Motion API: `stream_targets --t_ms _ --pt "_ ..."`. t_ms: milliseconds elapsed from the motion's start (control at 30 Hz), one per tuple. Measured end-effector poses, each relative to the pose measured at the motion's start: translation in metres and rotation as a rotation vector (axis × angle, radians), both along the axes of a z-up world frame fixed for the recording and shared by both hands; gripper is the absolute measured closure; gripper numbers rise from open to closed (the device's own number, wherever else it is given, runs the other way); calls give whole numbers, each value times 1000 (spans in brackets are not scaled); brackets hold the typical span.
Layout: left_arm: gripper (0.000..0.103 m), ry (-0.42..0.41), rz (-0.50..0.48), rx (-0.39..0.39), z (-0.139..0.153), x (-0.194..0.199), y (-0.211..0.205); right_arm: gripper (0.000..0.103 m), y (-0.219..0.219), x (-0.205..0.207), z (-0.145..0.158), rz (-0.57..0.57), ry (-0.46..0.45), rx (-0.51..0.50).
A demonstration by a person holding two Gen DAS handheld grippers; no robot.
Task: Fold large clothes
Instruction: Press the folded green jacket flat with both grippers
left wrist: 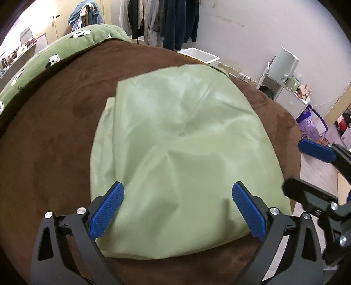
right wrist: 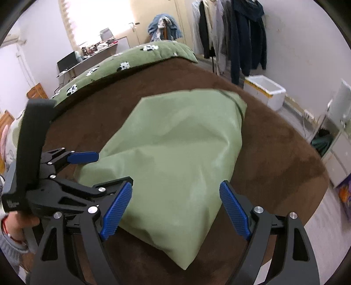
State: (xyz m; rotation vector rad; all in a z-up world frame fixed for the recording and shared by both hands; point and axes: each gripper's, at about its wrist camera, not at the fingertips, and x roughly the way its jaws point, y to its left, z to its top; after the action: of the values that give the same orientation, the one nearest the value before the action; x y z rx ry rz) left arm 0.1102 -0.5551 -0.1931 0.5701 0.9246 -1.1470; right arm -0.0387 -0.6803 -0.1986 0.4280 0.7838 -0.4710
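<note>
A light green garment (left wrist: 175,149) lies folded into a thick, roughly rectangular pile on the brown bed cover (left wrist: 48,153). It also shows in the right wrist view (right wrist: 175,153). My left gripper (left wrist: 177,193) is open and empty, hovering just above the near edge of the pile. My right gripper (right wrist: 175,193) is open and empty, above the pile's near right corner. The right gripper also shows at the right edge of the left wrist view (left wrist: 318,175). The left gripper shows at the left of the right wrist view (right wrist: 98,171).
A green panda-print quilt (left wrist: 54,52) lies along the far left of the bed. Dark clothes hang on a rack (left wrist: 171,19) at the back wall. A white box (left wrist: 199,54), a white cabinet with a kettle (left wrist: 285,63) and a purple bag (left wrist: 311,125) stand on the floor to the right.
</note>
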Motion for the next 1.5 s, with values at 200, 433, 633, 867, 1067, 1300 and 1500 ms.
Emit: stream_targets --t_ms 200,433,633,867,1067,1300,1500 --pt "6 3 -17 -46 -20 -1 18 22 2 3 -30 5 35 42" --pt "6 41 -57 -72 -42 6 35 22 -15 12 -48 -25 63 48" --pt "6 28 -65 -88 -54 8 42 14 -25 24 -61 -39 76 55" --pt "6 50 -61 -103 -60 13 44 12 -39 31 -69 -67 66 78" --pt "5 50 -60 -110 -62 14 43 12 -39 31 -67 -68 64 84" --pt "5 33 -72 -100 -60 15 40 11 -36 24 -55 -82 52 101" --pt "5 78 -21 -123 -51 21 40 5 -21 9 -32 -117 27 61"
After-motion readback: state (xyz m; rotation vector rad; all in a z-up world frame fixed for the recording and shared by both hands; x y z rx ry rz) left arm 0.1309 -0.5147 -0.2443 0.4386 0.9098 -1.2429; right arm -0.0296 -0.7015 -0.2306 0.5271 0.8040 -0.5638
